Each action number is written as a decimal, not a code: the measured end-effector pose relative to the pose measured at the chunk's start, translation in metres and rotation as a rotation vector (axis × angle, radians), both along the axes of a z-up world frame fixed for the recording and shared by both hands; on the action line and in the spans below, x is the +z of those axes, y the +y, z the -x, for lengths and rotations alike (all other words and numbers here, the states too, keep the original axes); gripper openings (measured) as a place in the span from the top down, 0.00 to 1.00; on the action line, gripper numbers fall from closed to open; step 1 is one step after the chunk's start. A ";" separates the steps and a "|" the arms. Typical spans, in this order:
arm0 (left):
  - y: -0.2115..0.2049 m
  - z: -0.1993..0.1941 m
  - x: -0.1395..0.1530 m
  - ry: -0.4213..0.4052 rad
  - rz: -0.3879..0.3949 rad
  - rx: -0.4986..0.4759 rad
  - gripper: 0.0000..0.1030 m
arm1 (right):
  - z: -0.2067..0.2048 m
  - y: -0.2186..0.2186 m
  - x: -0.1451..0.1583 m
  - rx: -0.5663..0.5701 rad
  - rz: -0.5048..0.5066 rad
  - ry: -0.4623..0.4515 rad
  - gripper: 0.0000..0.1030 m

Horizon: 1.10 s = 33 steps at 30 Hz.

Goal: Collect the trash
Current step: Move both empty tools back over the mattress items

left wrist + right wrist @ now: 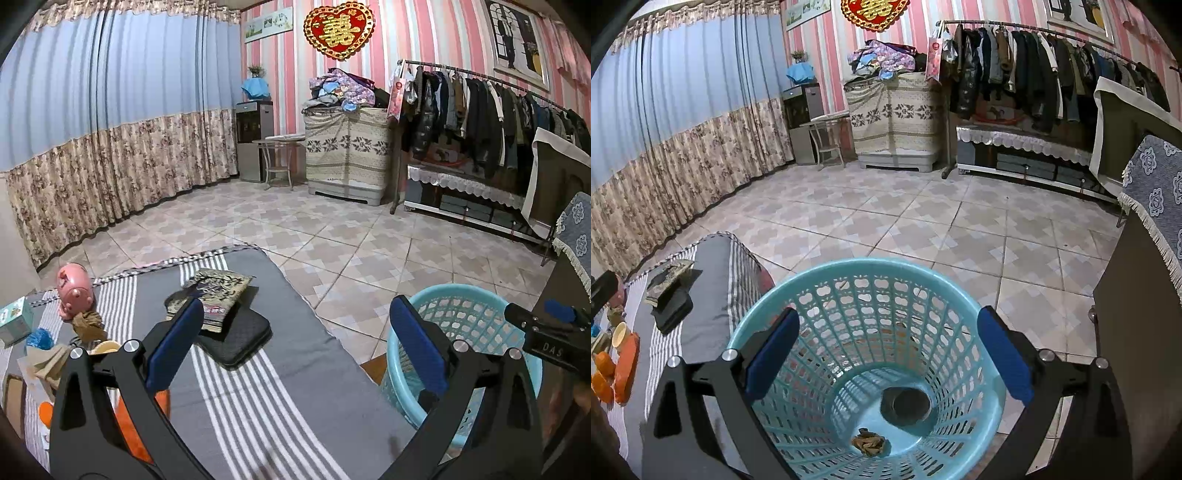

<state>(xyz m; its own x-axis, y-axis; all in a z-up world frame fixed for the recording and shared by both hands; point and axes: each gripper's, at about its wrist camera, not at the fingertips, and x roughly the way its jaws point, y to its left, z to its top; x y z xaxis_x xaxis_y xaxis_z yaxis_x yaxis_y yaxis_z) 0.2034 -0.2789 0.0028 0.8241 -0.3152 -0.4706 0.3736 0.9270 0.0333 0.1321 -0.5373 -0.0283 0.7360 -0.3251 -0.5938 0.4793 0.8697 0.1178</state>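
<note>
Basket (pixel 827 273) holds one crumpled wad (pixel 868 441), perhaps one can (pixel 905 404).

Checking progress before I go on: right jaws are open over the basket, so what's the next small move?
Probably pull the right gripper back toward the bed: its jaws are empty, a crumpled brown wad already lies in the blue basket, and more scraps remain on the bedspread.

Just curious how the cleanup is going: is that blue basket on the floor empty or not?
Not empty. The blue basket holds a crumpled brown scrap and a round metal thing on its bottom.
</note>
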 end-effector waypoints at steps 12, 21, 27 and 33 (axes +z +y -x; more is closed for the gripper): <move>0.065 0.016 0.018 -0.027 0.025 0.076 0.05 | -0.006 0.036 0.017 0.063 0.024 -0.051 0.08; 0.141 0.028 0.032 -0.046 0.037 0.181 0.05 | -0.020 0.100 0.023 0.181 0.021 -0.083 0.08; 0.194 0.035 0.029 -0.056 0.001 0.267 0.05 | -0.028 0.153 0.022 0.269 0.058 -0.074 0.08; 0.254 0.041 0.016 -0.026 0.008 0.356 0.05 | -0.032 0.195 0.015 0.354 0.063 -0.048 0.08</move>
<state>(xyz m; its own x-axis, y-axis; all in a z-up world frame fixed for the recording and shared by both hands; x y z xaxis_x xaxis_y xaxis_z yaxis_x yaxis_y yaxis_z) 0.1627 -0.0250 0.0188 0.8946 -0.0099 -0.4468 0.0262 0.9992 0.0304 0.1636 -0.3421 -0.0137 0.8358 -0.0803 -0.5431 0.1426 0.9870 0.0735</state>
